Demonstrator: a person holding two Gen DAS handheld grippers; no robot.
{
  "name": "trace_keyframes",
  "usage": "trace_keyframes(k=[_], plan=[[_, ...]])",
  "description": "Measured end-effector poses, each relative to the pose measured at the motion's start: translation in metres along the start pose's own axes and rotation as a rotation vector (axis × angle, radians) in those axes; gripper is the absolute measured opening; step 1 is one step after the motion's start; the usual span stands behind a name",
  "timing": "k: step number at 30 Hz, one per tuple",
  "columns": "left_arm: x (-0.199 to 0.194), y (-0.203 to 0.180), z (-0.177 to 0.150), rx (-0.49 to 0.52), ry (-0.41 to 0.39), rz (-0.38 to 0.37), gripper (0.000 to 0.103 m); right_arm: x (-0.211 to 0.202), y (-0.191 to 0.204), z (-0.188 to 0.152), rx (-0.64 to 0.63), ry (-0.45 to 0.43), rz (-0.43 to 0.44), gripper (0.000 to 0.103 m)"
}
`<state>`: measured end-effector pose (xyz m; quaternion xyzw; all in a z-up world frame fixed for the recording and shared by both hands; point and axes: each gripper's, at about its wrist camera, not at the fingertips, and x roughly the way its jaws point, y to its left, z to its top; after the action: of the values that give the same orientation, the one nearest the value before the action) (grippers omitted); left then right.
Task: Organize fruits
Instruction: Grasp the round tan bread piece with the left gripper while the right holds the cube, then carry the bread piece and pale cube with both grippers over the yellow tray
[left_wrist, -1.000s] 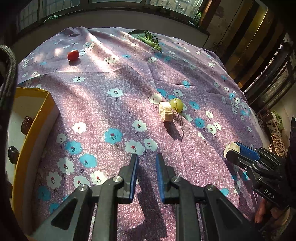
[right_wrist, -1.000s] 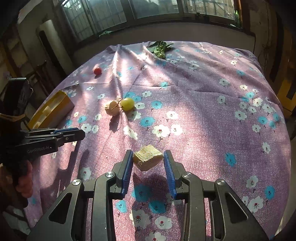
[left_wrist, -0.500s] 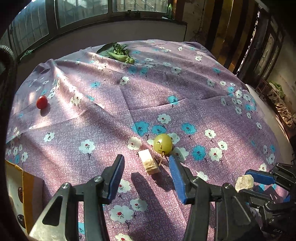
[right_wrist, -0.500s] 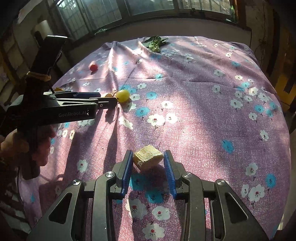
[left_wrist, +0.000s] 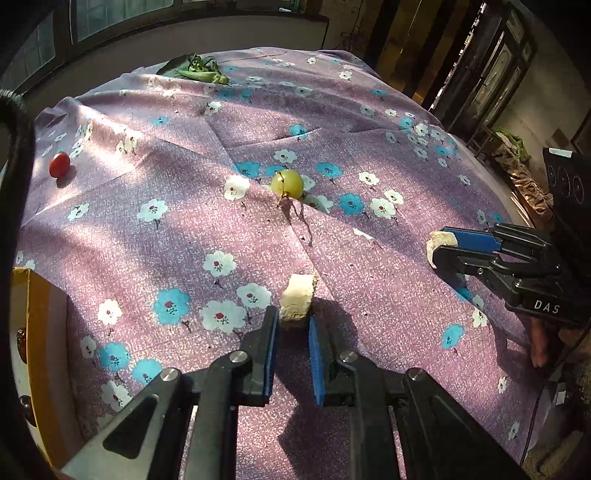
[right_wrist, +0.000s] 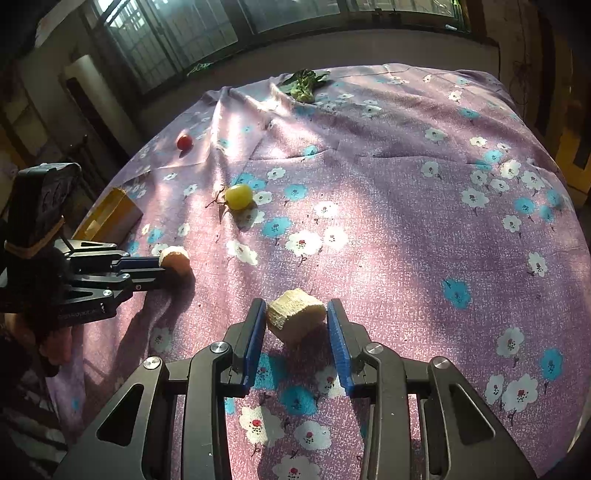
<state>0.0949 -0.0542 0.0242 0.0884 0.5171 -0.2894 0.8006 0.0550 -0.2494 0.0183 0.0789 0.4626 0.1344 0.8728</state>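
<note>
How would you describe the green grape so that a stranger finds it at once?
Look at the purple flowered cloth on the table. Near its middle lies the green grape, round, with a dry brown stem. It is the only green-yellow ball; the small tomato is red and far off.

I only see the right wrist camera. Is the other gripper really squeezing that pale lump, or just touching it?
Observer: Squeezing. Seen from behind, the left gripper has just been closing, and both its blue pads press on the pale lump between them.
Operator: What's inside the yellow box?
Observer: In the yellow box, a dark reddish thing lies at the picture's left edge.
</note>
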Motion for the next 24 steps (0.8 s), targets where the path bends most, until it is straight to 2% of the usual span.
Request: trace_keyframes(k=[4,9,10,13,18,24], plan=[[-0.006,0.002,-0.002,-0.028,-0.02,0.004,0.022,0.002,0.001,0.0,0.0,0.008,-0.011,0.033],[0.005,-0.006,0.006,-0.029,-0.014,0.036,0.046,0.004,0.001,0.0,-0.009,0.014,-0.02,0.033],[0.007,-0.009,0.007,-0.023,-0.013,0.049,0.048,0.004,0.001,0.0,-0.01,0.015,-0.022,0.033],[0.012,-0.017,0.008,0.003,-0.027,0.085,0.048,0.004,0.001,0.001,-0.012,0.015,-0.023,0.033],[0.01,-0.027,-0.001,0.047,-0.021,0.087,0.047,0.004,0.004,-0.001,-0.038,0.014,-0.038,0.033],[0.005,-0.025,-0.007,0.012,-0.019,0.066,0.048,0.004,0.009,-0.004,-0.09,0.017,-0.064,0.034]])
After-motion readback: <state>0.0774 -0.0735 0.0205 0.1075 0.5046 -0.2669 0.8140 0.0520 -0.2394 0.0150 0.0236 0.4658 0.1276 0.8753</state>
